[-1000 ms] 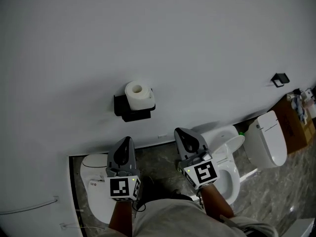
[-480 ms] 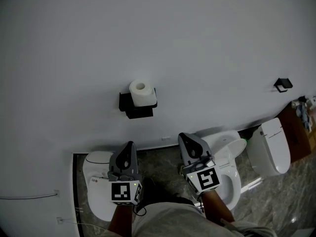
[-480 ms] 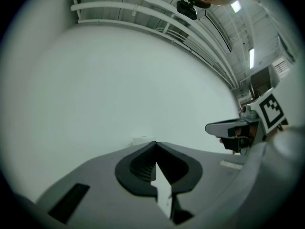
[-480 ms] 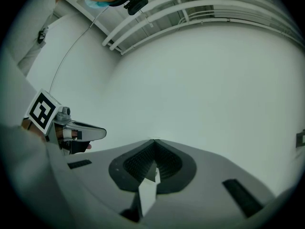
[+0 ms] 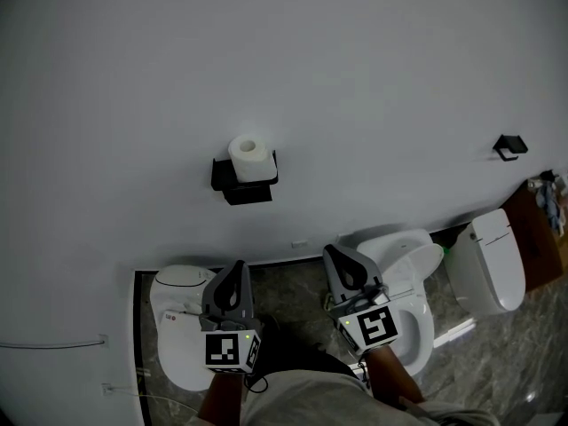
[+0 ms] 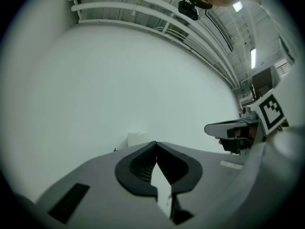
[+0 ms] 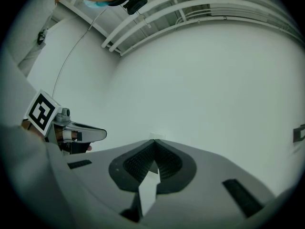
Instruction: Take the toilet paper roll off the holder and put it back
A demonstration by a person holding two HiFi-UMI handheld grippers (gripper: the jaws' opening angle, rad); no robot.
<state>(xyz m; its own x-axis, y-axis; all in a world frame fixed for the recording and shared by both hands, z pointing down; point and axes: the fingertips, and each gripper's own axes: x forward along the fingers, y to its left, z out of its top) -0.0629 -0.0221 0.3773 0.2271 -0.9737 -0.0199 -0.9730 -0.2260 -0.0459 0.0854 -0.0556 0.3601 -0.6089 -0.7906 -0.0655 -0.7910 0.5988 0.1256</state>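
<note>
Cylindrical toilet paper roll [image 5: 248,157] on boxy black holder [image 5: 241,187]; left hand-held gripper [image 5: 236,270], right hand-held gripper [image 5: 336,255] pressed together

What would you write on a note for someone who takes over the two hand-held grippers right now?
Left hand-held gripper: jaws shut, nothing in them, pointing level at the plain white wall.
Right hand-held gripper: jaws shut, nothing in them, alongside the left one.
The white toilet paper roll sits on the black wall-mounted holder, ahead of both and clear of them, closer to the left one's line.
Done: nothing yet; the roll looks untouched.
Left to do: close in, open the jaws, take the roll off the holder, then put it back.
</note>
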